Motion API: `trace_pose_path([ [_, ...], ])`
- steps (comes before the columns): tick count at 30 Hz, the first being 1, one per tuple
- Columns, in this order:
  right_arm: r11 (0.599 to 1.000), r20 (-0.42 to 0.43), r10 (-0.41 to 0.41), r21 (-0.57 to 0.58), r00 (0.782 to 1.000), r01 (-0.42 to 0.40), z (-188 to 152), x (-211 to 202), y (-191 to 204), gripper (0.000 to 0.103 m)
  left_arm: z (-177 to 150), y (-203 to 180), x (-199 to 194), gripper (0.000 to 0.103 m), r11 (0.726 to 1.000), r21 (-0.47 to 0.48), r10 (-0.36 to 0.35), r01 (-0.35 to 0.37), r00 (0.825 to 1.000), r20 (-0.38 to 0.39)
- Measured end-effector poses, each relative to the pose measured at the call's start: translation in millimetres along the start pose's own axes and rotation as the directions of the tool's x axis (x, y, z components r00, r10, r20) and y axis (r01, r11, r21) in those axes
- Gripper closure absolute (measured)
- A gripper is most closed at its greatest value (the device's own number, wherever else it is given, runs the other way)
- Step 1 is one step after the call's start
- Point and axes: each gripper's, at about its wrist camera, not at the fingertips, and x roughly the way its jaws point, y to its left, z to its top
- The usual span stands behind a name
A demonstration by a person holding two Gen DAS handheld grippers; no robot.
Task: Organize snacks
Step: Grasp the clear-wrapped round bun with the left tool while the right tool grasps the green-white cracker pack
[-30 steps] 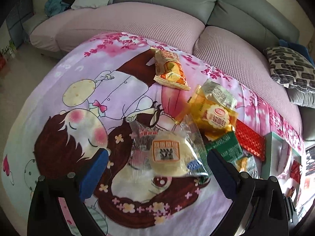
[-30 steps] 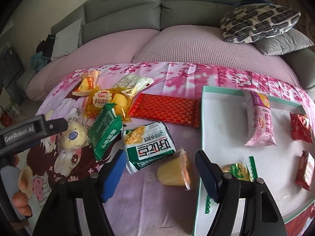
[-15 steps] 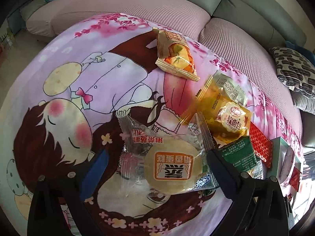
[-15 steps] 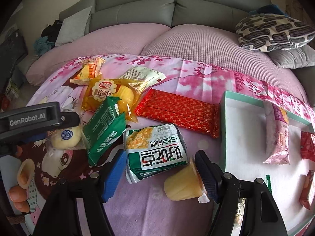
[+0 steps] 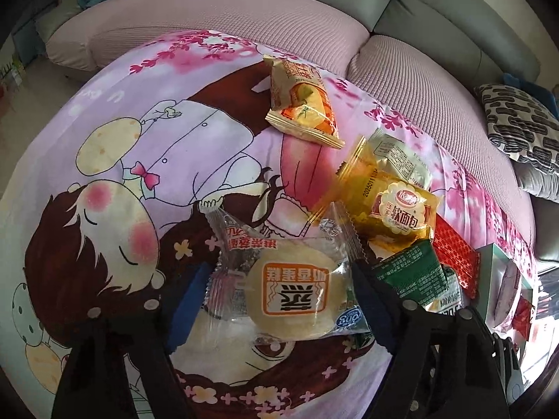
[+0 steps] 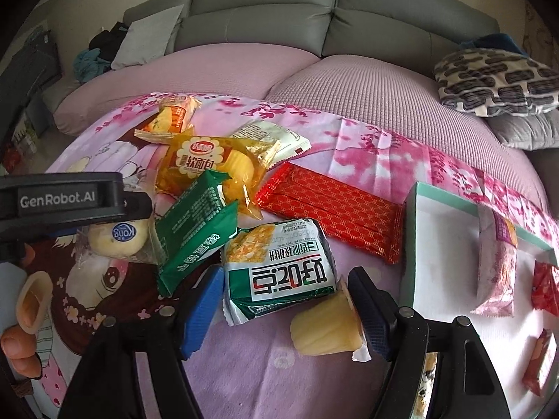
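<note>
On the left, the cartoon blanket (image 5: 115, 160) is bare, with lots of free room out to its left edge. The left gripper (image 5: 279, 296) points down at a round cake in a clear wrapper (image 5: 293, 296). Its jaws are closing with the cake between them. The blue pads reach the crinkly wrapper on both sides, but whether they press it cannot be told.

Past the cake, farther up the blanket, an orange snack bag (image 5: 302, 108) lies alone with space all around it. To its right the snacks crowd together: a yellow bread bag (image 6: 213, 171) lies partly on a white packet (image 6: 270, 138), and a green packet (image 6: 195, 230) leans on the bread bag. A long red packet (image 6: 332, 209) lies next to them.

The right gripper (image 6: 284, 309) is spread, and its jaws are opening a little. A green and white snack bag (image 6: 279, 269) sits between them, and a yellow jelly cup (image 6: 326, 328) lies tipped over just beside the right pad.

On the right sits a white tray with a green rim (image 6: 410, 241). In it are a pink bag (image 6: 496, 265) and small red packets (image 6: 545, 286), with white floor free between them.
</note>
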Motion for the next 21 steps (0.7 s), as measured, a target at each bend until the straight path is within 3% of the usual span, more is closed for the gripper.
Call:
trace_pose_path([
  [8, 0.999, -0.029, 0.009, -0.044, 1.0, -0.01, 8.5, 6.8, 2.0, 0.025, -0.9, 1.7, -1.0, 0.021, 1.0, -0.003, -0.011, 0.011, 1.0, -0.004],
  [14, 0.994, -0.168, 0.029, -0.102, 0.985, -0.046, 29.5, 20.5, 1.8, 0.023, -0.5, 2.4, -0.9, 0.021, 1.0, -0.003, -0.023, 0.023, 1.0, -0.01],
  [21, 0.969, -0.277, -0.055, -0.246, 0.959, -0.015, 43.1, 33.0, 18.9, 0.023, -0.4, 4.5, -1.2, 0.021, 0.999, -0.001, -0.036, 0.036, 0.999, -0.017],
])
